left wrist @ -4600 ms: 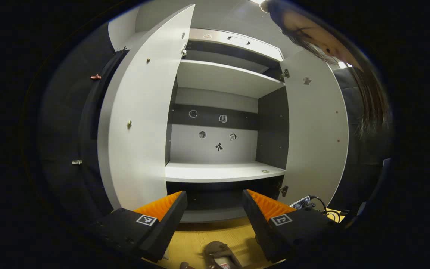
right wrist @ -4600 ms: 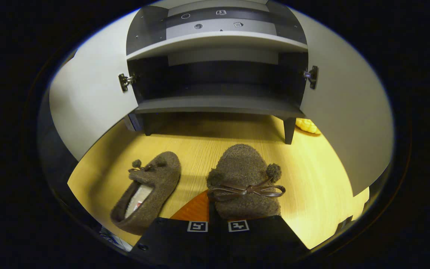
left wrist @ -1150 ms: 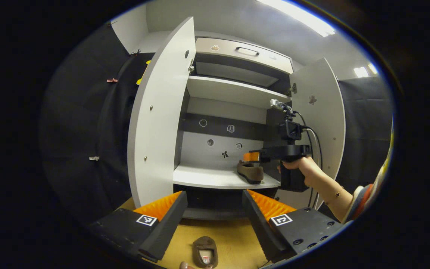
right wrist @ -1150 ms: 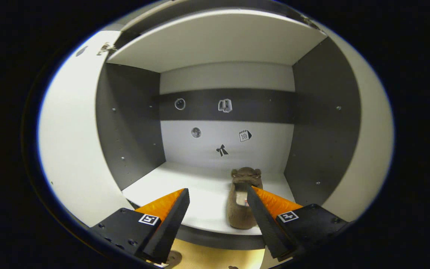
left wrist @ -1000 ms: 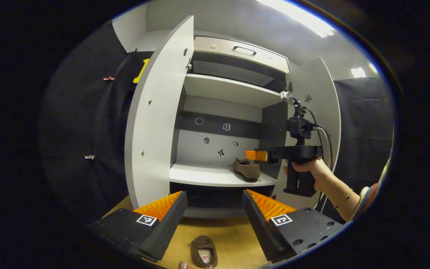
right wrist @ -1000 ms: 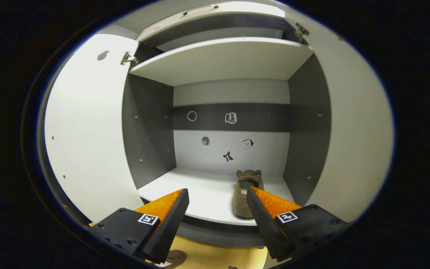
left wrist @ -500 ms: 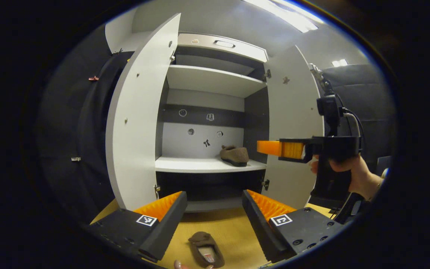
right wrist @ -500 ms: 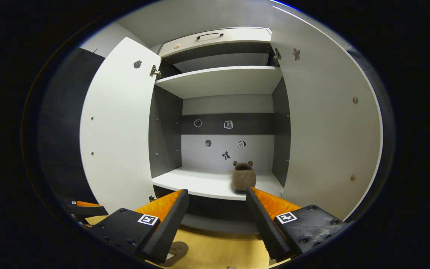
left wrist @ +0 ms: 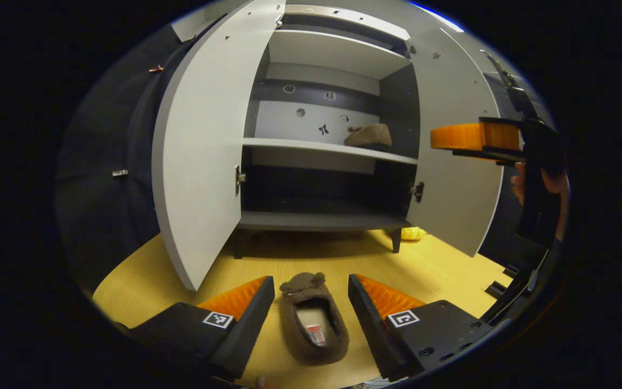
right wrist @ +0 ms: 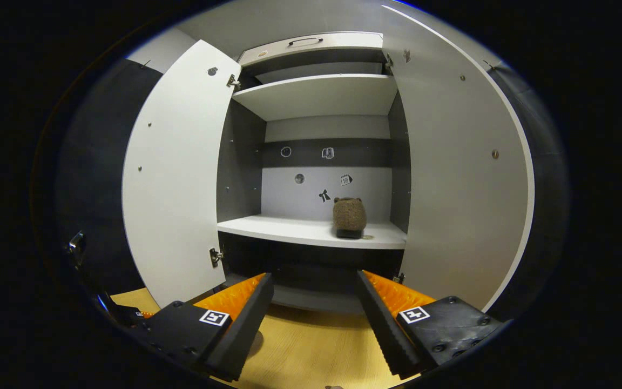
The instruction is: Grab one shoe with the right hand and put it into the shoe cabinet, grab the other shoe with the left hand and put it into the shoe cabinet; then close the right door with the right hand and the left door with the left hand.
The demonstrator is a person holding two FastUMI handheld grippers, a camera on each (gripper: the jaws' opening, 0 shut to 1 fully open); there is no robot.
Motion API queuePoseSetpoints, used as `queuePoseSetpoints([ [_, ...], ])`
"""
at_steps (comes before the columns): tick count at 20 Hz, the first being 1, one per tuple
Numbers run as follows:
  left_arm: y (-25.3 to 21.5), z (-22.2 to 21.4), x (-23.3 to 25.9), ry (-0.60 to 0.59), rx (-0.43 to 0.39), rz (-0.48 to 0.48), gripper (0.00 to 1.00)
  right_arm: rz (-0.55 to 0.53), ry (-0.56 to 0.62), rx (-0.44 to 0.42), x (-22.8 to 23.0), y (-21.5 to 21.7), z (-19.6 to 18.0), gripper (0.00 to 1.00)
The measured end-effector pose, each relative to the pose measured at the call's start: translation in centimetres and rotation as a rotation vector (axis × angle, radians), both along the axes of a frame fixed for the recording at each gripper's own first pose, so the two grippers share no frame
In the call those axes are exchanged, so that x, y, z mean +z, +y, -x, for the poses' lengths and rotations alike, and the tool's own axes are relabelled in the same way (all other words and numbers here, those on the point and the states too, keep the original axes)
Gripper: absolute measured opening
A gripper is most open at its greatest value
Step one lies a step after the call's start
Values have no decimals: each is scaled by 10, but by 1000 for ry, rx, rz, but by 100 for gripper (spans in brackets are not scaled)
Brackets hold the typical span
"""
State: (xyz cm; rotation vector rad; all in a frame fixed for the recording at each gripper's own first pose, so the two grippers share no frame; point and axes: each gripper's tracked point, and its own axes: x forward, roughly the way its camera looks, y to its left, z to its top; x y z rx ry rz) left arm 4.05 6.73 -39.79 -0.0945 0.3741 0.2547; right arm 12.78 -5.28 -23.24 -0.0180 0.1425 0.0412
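A brown fuzzy slipper (left wrist: pixel 312 321) lies on the wooden floor (left wrist: pixel 440 265), toe toward the cabinet. My left gripper (left wrist: pixel 311 289) hangs open just above it, one finger on each side, not touching. The other slipper (left wrist: pixel 369 135) (right wrist: pixel 349 215) sits on the right part of the white middle shelf (right wrist: pixel 300 229) of the shoe cabinet. My right gripper (right wrist: pixel 315 285) is open and empty, back from the cabinet front; in the left gripper view it is held by a hand (left wrist: pixel 551 181) at the far right. Both doors, the left door (left wrist: pixel 203 146) and the right door (left wrist: pixel 451 156), stand wide open.
The dark bottom shelf (left wrist: pixel 316 219) of the cabinet holds nothing. A yellow object (left wrist: pixel 412 233) lies on the floor behind the right cabinet leg. Black cloth walls flank the cabinet. A drawer with a handle (right wrist: pixel 305 41) tops the cabinet.
My right gripper let go of its slipper on the middle shelf and drew back out of the cabinet. My left gripper tilted down and dropped over the slipper on the floor.
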Motion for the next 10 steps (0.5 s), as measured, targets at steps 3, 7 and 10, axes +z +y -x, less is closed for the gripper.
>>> queuePoseSetpoints([
  [3, 5, -5, -36, 42, 5, 20, 73, -6, 24, -8, -23, -2, -2, 98],
  [7, 18, -14, -69, 80, 40, 51, 72, -11, 57, -14, -47, -5, -5, 98],
  [10, 25, -18, -84, 106, 52, 58, 63, -12, 87, -13, -61, -6, -6, 98],
])
